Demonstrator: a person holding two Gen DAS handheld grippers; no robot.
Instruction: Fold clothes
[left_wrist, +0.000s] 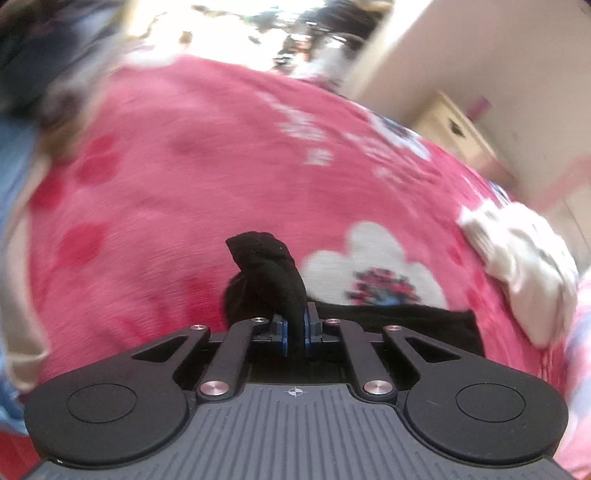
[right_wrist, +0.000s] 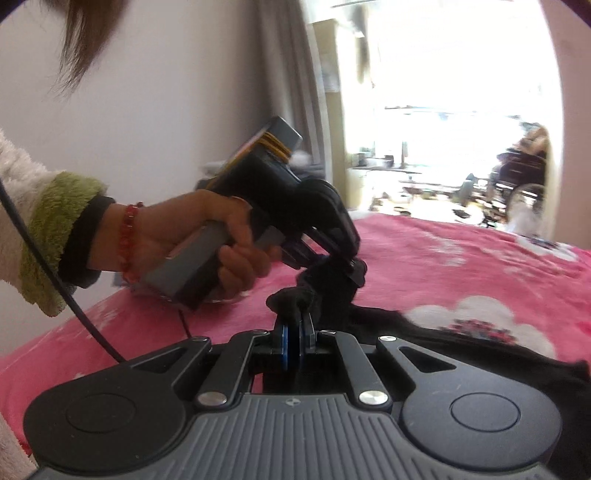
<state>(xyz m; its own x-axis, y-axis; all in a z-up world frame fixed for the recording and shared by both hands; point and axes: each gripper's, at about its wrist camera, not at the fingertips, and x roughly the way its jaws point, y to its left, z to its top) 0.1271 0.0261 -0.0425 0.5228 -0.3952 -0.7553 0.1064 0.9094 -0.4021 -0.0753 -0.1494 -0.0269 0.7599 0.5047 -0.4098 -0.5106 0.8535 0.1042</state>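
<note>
**Both grippers pinch the black garment above the pink blanket**

Here is the left gripper (left_wrist: 295, 325), seen from its own camera, with its blue pads pressed together on a bunched fold of the black garment (left_wrist: 269, 269). The cloth sticks up past the fingertips in a dark twist, and more of it spreads flat to the right along the pink blanket (left_wrist: 192, 155). No gap shows between the pads; the fabric fills it.

Over to the right gripper (right_wrist: 294, 338), and it is the same story: jaws squeezed onto a knot of the black garment (right_wrist: 295, 299), which bulges just above the fingertips. From there the cloth runs up to the left gripper (right_wrist: 356, 271), close ahead and slightly higher, so the two tools grip neighbouring parts of one edge. The rest of the garment trails down and away to the right, lying across the blanket (right_wrist: 443, 251) with its white flower prints.

A hand (right_wrist: 207, 243) wraps the left tool's handle, with a red bead bracelet (right_wrist: 129, 243) on the wrist and a fluffy green and white sleeve (right_wrist: 48, 229) behind it.

At the right edge of the left camera's view lies a white piece of cloth (left_wrist: 524, 266) on the blanket; motion blur makes it hard to tell what kind of item it is.
</note>
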